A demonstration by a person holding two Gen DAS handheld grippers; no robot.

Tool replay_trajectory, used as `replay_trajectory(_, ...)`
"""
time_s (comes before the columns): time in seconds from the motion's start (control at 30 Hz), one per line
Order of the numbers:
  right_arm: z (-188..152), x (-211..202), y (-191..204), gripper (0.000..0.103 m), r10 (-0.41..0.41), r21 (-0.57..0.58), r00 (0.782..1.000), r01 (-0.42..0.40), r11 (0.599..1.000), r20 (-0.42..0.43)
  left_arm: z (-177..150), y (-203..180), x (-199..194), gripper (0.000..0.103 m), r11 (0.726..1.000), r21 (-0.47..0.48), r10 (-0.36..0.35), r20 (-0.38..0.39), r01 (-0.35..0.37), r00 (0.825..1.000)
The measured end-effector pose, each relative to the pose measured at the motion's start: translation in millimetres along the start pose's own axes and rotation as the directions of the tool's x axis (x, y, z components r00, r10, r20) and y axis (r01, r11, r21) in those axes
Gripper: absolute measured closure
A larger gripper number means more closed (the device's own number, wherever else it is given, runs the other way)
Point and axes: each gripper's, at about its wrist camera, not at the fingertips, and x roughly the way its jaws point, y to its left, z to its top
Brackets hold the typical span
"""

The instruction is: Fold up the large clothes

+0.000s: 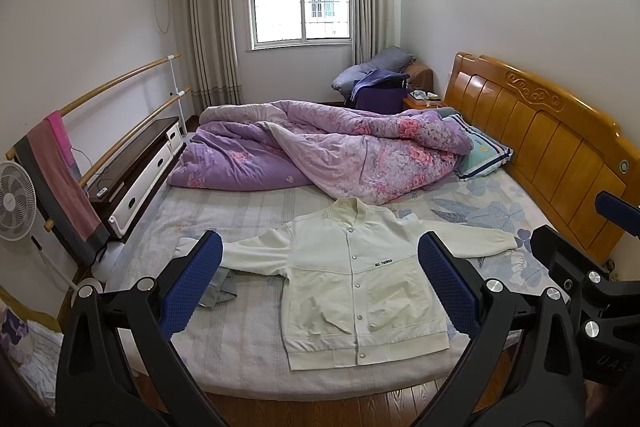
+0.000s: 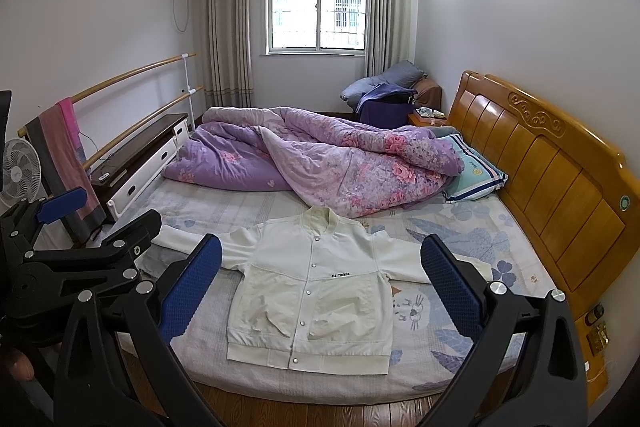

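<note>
Jacket [image 1: 360, 279] first: white, snapped shut, it lies flat and face up at the near edge of the bed [image 1: 240, 351], sleeves spread toward both sides, collar toward the purple quilt [image 1: 320, 147]. Your left gripper [image 1: 320, 283] and right gripper [image 2: 320, 287] both hang above the near edge, jaws wide apart, holding nothing.
</note>
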Motion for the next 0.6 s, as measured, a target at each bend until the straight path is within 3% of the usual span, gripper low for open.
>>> replay_trajectory(0.6,1,5,16,0.007,-0.012,0.002,1.000,0.012,1.000,-0.016,0,4,1,0.005,1.000,0.006,-0.002,-0.005,0.002,1.000)
